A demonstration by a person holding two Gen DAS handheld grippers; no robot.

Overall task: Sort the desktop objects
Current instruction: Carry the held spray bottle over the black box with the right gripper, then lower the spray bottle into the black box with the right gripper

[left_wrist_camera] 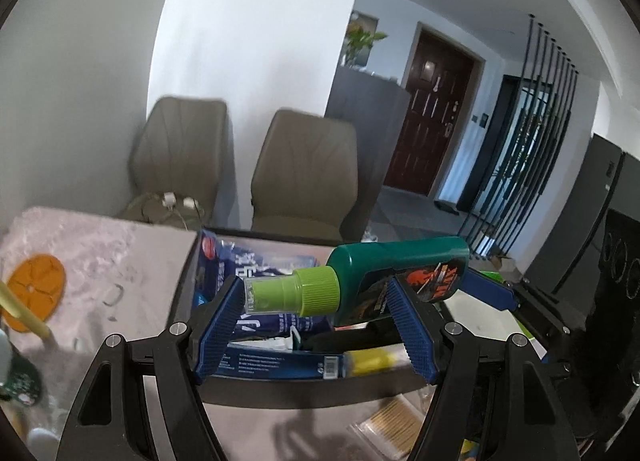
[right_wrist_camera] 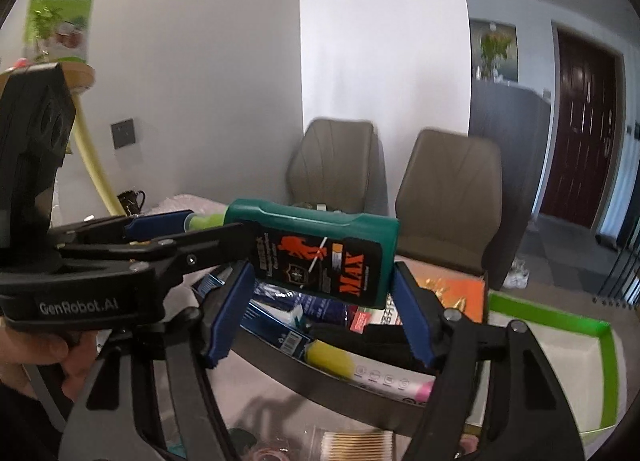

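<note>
A dark green bottle (left_wrist_camera: 396, 277) with a lime cap and a "MAX" label is held sideways in the air above a dark tray (left_wrist_camera: 280, 391). My left gripper (left_wrist_camera: 316, 301) spans its cap end, the blue pads (left_wrist_camera: 222, 325) touching the clear cap tip and the bottle's shoulder. My right gripper (right_wrist_camera: 320, 293) has its blue pads (right_wrist_camera: 232, 309) at both sides of the bottle's (right_wrist_camera: 320, 253) lower body. The left gripper's fingers (right_wrist_camera: 172, 225) also show in the right wrist view, clamped around the bottle's cap end.
The tray holds blue packets (left_wrist_camera: 248, 269), a blue box (left_wrist_camera: 276, 365) and a yellow item (right_wrist_camera: 332, 355). An orange box (right_wrist_camera: 452, 293) and a green-rimmed white tray (right_wrist_camera: 560, 345) lie at right. An orange disc (left_wrist_camera: 36, 289), cotton swabs (left_wrist_camera: 392, 425) and two chairs (left_wrist_camera: 304, 173) are nearby.
</note>
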